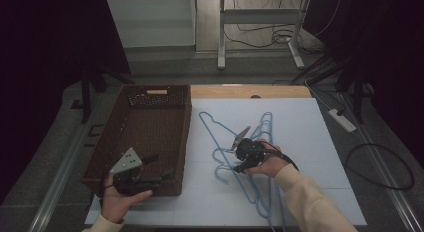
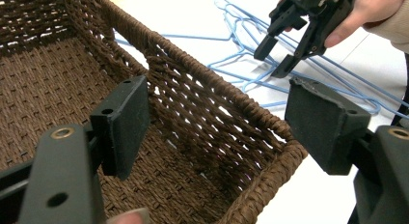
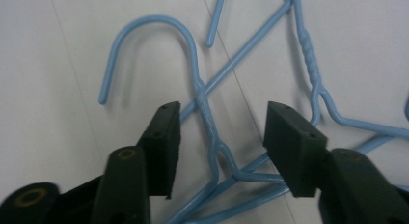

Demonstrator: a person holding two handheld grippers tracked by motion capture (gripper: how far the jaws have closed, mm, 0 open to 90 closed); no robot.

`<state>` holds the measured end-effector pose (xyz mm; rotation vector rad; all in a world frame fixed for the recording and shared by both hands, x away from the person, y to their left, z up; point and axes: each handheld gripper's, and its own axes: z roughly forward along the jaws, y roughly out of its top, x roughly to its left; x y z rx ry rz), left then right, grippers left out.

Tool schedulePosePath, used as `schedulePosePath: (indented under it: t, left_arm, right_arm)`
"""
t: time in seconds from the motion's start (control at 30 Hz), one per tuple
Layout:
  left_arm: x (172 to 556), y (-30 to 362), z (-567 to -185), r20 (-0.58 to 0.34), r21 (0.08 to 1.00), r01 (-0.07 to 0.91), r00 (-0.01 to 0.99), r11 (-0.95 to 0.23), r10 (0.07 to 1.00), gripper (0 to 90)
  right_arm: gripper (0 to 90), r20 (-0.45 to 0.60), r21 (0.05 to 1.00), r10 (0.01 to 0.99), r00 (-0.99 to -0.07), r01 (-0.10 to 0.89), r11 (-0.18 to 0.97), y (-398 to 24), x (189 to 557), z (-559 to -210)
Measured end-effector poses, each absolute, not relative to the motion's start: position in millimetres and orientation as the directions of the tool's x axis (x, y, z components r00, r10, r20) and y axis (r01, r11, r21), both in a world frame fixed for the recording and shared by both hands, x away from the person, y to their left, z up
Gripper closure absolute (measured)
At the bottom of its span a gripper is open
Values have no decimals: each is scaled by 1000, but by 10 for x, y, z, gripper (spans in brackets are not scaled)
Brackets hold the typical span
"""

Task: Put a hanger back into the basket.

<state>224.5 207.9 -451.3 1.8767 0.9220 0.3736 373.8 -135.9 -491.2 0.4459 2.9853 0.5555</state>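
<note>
The right hand-held gripper point(image 1: 239, 153) is positioned over a pile of blue wire hangers point(image 1: 260, 157) lying on the white worktop point(image 1: 310, 142), right of centre. In the right gripper view, its jaws stand partly apart on either side of the twisted neck of one hanger point(image 3: 208, 119), just below that hanger's hook; the pads do not press on the wire, so nothing is gripped. The hook curves away to the far left of the neck, and further hangers cross beneath and to the right of it. The left hand-held gripper point(image 1: 157, 168) is held at the near right corner of a brown woven basket point(image 1: 112, 137), which occupies the left part of the worktop. Its jaws stand wide apart with nothing between the pads; in the left gripper view they straddle the right wall of the basket point(image 2: 212, 103) from above, one jaw over the interior and one over the worktop outside. The same view shows the right hand-held gripper point(image 2: 277, 57) farther off, tips pointing down at the hangers point(image 2: 241, 55). Basket and hanger pile lie just beside each other.
</note>
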Motion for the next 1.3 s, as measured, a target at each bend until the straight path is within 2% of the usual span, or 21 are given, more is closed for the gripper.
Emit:
schedulePosePath:
  t: [0.2,0.27,0.33,0.57,0.87,1.3]
  left_arm:
    - [2238,2082,-4510,-127,873,426,667,-237,734,256]
    - [2232,2081,-4500,-123,877,419,670,-236,732,258]
    - [2228,2079,-4496,-122,879,415,671,-234,731,259]
    - [2225,2077,-4495,-119,880,413,669,-234,734,259]
    - [2227,2060,-4495,-118,880,413,669,-236,734,259]
    - [2231,2025,-4467,-120,876,420,667,-238,735,259]
  right_arm:
    - [612,-42,269,202,-978,184,945,-1259,3765,-4979]
    - [733,-48,256,158,-986,141,956,-1223,3752,-4968]
    - [790,-62,243,139,-988,120,963,-1206,3741,-4957]
    - [832,-85,255,131,-988,105,961,-1237,3715,-4906]
    - [860,-106,369,224,-969,171,914,-1442,3658,-4610]
    - [861,-72,629,456,-887,315,711,-1867,3532,-4047]
